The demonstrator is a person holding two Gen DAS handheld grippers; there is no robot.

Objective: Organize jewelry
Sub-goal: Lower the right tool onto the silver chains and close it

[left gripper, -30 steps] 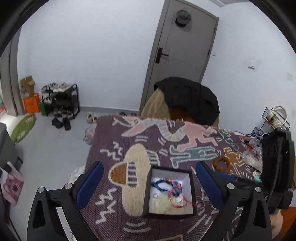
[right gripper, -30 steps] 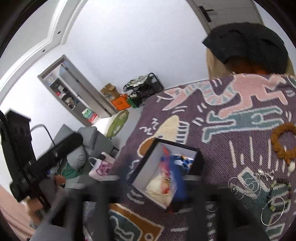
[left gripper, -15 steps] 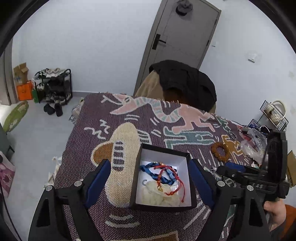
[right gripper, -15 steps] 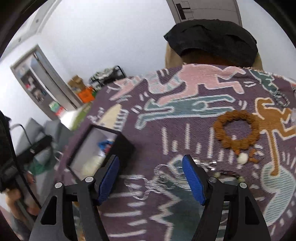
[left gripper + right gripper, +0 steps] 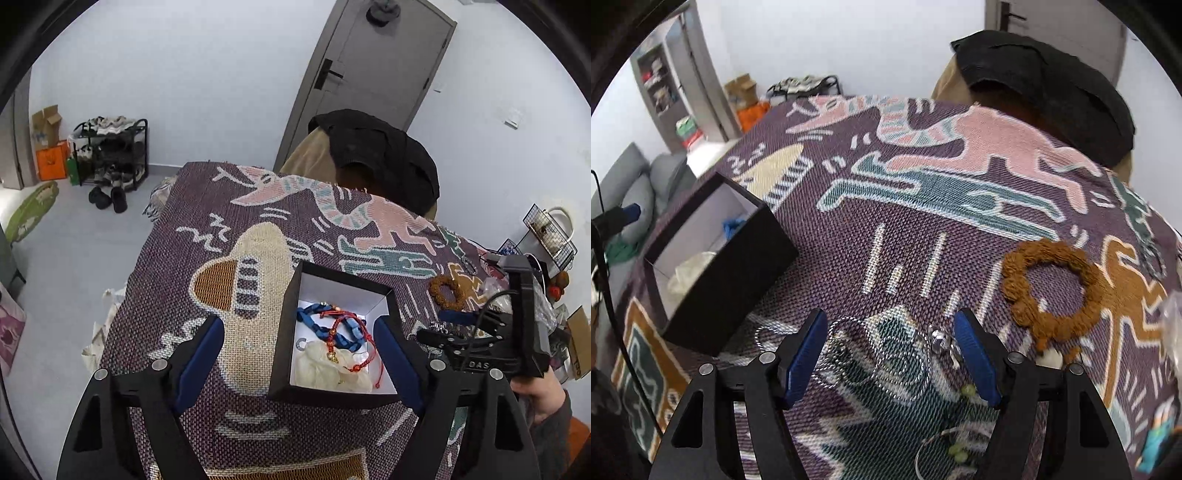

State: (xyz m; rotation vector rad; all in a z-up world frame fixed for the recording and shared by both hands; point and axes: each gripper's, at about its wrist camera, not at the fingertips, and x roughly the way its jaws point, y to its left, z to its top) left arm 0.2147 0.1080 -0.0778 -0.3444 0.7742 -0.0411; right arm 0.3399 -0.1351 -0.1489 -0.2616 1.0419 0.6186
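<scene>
**Reaching for the silver chain**

The silver chain necklace (image 5: 879,354) lies loose on the patterned blanket (image 5: 923,221) covering the bench, and my right hand-held gripper (image 5: 890,354) straddles it, jaws apart with nothing clamped, so it can close on the links. Half a second ago this gripper looked farther up the blanket; now it sits lower, right over the chain. The brown beaded bracelet (image 5: 1049,288) waits just beside. My left hand-held gripper (image 5: 299,354) brackets the black box (image 5: 288,332) holding sorted pieces, jaws apart, narrower than a second ago.
</scene>
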